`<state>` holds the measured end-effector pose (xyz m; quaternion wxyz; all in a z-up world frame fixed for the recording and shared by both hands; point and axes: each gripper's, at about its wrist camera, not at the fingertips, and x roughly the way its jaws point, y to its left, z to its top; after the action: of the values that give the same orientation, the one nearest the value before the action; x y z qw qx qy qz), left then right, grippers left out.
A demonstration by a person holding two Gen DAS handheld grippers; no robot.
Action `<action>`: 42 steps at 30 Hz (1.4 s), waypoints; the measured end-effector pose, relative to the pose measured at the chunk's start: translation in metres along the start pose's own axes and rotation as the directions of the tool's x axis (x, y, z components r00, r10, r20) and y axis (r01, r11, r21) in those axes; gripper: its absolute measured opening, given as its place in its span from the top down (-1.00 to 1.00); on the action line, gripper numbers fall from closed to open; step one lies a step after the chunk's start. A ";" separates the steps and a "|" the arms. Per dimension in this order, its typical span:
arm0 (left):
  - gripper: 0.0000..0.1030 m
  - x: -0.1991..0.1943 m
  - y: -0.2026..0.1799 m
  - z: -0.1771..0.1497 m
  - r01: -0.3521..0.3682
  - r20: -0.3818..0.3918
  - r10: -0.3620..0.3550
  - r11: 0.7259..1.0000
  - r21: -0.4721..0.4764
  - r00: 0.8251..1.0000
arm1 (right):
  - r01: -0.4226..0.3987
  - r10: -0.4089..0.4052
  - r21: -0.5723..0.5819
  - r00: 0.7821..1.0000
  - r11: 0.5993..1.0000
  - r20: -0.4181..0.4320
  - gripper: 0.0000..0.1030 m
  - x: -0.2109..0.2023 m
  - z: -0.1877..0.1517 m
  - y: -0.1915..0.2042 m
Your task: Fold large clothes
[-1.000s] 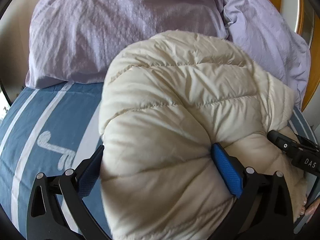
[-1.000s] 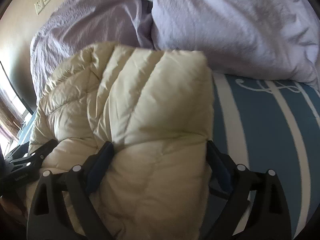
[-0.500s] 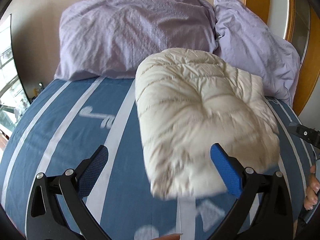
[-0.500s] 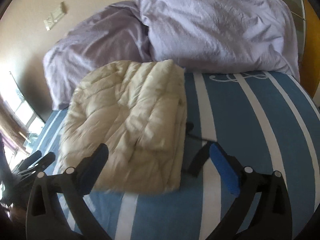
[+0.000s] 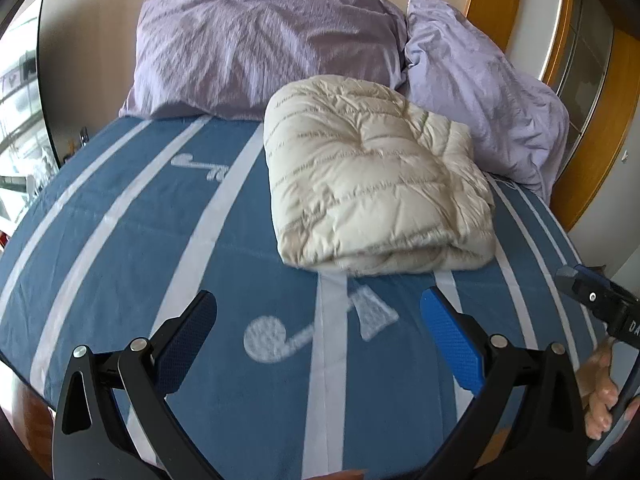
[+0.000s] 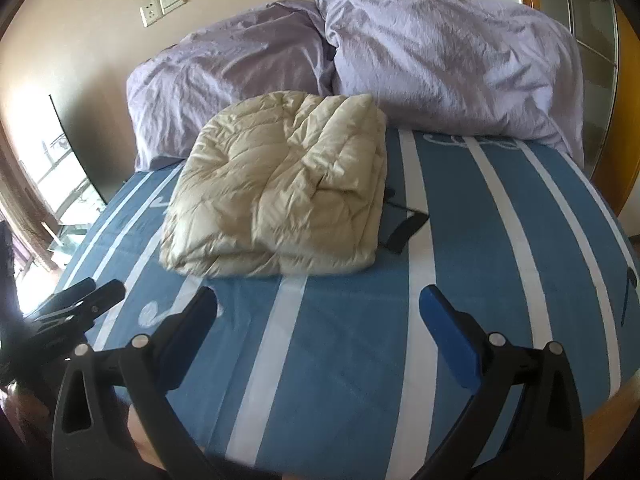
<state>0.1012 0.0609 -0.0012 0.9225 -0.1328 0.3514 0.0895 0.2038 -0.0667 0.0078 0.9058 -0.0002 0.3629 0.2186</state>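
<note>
Bed: blue blanket point(image 5: 120, 240) with white stripes and white shapes covers the bed; it fills most of both views
Wall: plain tan wall at the back; a light switch and a plug socket point(image 6: 162, 2) sit on it in the right wrist view
Window: bright window point(image 6: 52, 184) off to the left side
Wood: orange wood frame point(image 5: 496, 4) behind the pillows on the right
Pillows: two purple pillows at the head of the bed; the left pillow point(image 5: 260, 44) and the right pillow point(image 5: 480, 108) touch each other; both are wrinkled
Jacket: puffy cream jacket point(image 5: 368, 184) lies folded into a thick bundle on the blanket; its far end touches the pillows; its near end faces the claws
Strap: black strap point(image 6: 404, 228) lies on the blanket just beside the jacket, on its right side
Left claw: left claw point(image 5: 320, 340) has its two blue pads wide apart; nothing sits between them; it hangs over the blanket, near the jacket but not touching it
Right claw: right claw point(image 6: 320, 332) also has its pads wide apart and holds nothing; it is over the blanket, apart from the jacket
Hand: a person's hand point(image 5: 600, 396) shows at the right edge of the left wrist view, holding the other claw's handle
</note>
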 end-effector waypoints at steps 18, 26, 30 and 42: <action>-0.97 -0.033 -0.018 -0.024 0.056 0.000 -0.056 0.998 0.018 0.998 | -0.034 0.034 -0.007 0.999 0.999 -0.013 -0.96 -0.032 -0.026 0.012; -0.97 -0.030 -0.020 -0.024 0.068 -0.007 -0.067 0.998 0.017 0.998 | -0.063 0.063 -0.016 0.998 0.998 -0.018 -0.96 -0.030 -0.024 0.019; -0.97 -0.029 -0.019 -0.024 0.083 -0.008 -0.083 0.997 0.008 0.997 | -0.081 0.080 -0.009 0.997 0.997 -0.023 -0.96 -0.029 -0.024 0.018; -0.97 -0.029 -0.020 -0.022 0.088 -0.003 -0.088 0.996 0.003 0.996 | -0.090 0.090 -0.003 0.996 0.996 -0.021 -0.96 -0.027 -0.024 0.020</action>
<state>0.0713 0.0331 0.0060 0.9253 -0.1466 0.3465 0.0482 0.1629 -0.0627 0.0113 0.8912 0.0118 0.3717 0.2597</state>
